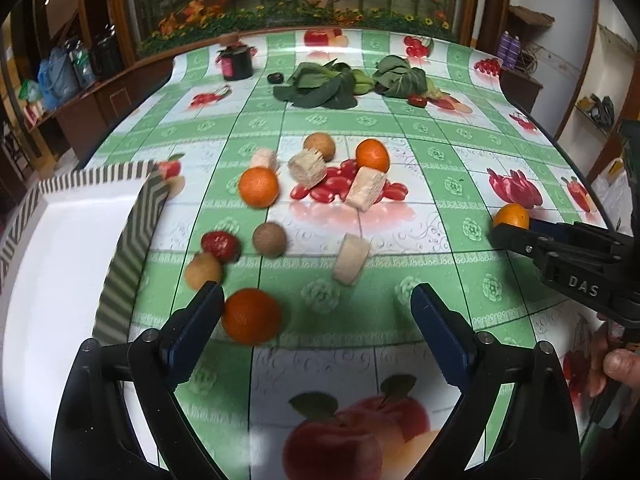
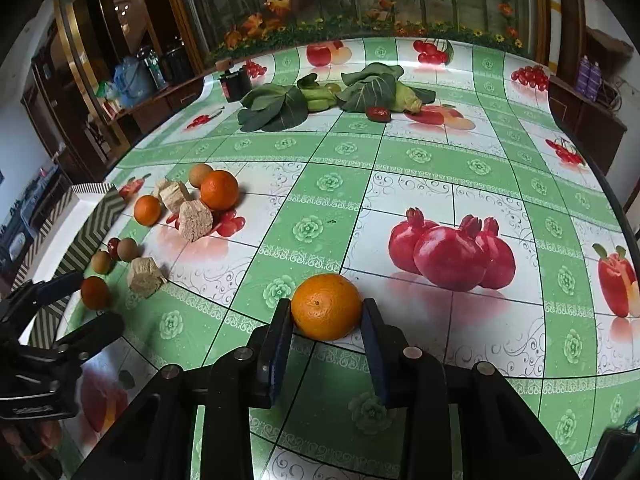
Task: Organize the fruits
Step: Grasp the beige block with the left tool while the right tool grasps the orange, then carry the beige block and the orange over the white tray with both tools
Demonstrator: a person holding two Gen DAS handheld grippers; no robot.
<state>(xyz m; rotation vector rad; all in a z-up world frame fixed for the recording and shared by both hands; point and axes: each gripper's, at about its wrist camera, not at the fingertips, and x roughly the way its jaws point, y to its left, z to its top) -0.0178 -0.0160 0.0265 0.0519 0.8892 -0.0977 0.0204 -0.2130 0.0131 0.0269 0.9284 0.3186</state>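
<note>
We clamp the right gripper (image 2: 326, 312) on an orange (image 2: 326, 306); left gripper (image 1: 316, 312) fingers stand apart.
White tray (image 1: 60, 264) with striped rim: contents unseen. Other oranges (image 1: 258, 187) lie on the fruit-print tablecloth (image 1: 440, 152).

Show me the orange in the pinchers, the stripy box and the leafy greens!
orange (image 2: 326, 306): right wrist view, middle of its peel.
striped box (image 1: 138, 240): left wrist view, its chevron-patterned side wall.
leafy greens (image 1: 320, 84): left wrist view, a dark leaf of the left bunch.
</note>
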